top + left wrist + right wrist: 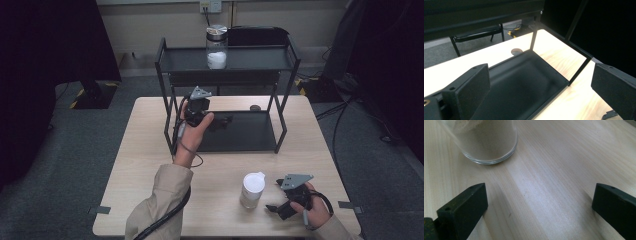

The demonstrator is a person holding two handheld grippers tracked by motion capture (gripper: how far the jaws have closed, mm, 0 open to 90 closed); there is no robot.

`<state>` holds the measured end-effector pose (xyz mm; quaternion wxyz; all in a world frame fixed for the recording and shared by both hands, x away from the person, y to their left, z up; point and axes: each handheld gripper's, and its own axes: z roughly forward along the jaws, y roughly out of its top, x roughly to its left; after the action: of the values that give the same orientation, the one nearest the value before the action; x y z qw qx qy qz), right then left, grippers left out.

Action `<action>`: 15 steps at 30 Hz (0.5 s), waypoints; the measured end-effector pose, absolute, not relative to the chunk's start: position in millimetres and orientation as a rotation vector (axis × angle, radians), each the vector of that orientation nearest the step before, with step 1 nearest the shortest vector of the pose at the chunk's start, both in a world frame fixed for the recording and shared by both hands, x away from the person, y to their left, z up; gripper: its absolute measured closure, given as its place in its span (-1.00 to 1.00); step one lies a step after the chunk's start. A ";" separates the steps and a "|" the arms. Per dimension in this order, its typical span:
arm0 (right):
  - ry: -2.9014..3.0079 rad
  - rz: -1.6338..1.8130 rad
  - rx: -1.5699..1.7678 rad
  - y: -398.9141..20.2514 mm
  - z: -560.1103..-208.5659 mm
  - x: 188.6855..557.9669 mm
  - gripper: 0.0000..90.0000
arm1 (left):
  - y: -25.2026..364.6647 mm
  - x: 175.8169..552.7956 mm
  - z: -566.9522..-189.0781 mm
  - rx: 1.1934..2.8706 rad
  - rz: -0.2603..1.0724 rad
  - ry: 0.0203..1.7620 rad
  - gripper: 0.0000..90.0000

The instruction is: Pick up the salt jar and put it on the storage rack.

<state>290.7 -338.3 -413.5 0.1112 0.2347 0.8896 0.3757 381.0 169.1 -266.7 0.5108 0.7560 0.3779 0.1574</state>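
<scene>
— Standing at the far middle of the light wooden table point(150, 165), is that a black two-tier metal rack point(227, 90)?

— It is. Its upper shelf point(250, 59) carries a clear glass jar with a metal lid point(217, 46), white material filling its lower part. The lower tray point(524, 82) lies bare and dark.

— Where is the left gripper point(536, 85)?

— The left hand point(192, 135) holds it at the left end of the rack, level with the lower tray. In the left gripper view its two black jaws stand wide apart with nothing between them, and they point along the tray, whose far right corner and thin upright post show ahead.

— And the right gripper point(539, 202)?

— It sits low at the near right of the table, in the right hand point(312, 205), its grey three-cornered plate on top. Its jaws are also spread wide and grip nothing; bare wood shows between them in the right gripper view.

— What stands near it?

— A second glass jar with a white lid point(252, 190), upright on the table just left of the right gripper and apart from it. In the right gripper view its clear base point(489, 150) appears ahead and to the left of the jaws, holding pale brownish powder.

— Anything else on the table?

— A small round dark hole point(255, 107) in the top, behind the rack's lower tray.
</scene>
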 end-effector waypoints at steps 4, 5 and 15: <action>2.613 1.103 0.689 -338.3 -413.5 290.7 -1.00 | 171.8 376.8 -280.1 1.825 0.378 0.906 -0.96; 2.613 1.103 0.689 -338.3 -413.5 290.7 -1.00 | 172.1 376.2 -281.8 1.828 0.377 0.907 -0.96; 2.613 1.103 0.690 -338.3 -413.5 290.7 -1.00 | 179.0 368.0 -314.3 1.844 0.352 0.913 -0.96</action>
<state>290.7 -338.3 -413.5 0.1111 0.2348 0.8896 0.3756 368.0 179.0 -314.3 0.5030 0.7635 0.3779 0.1456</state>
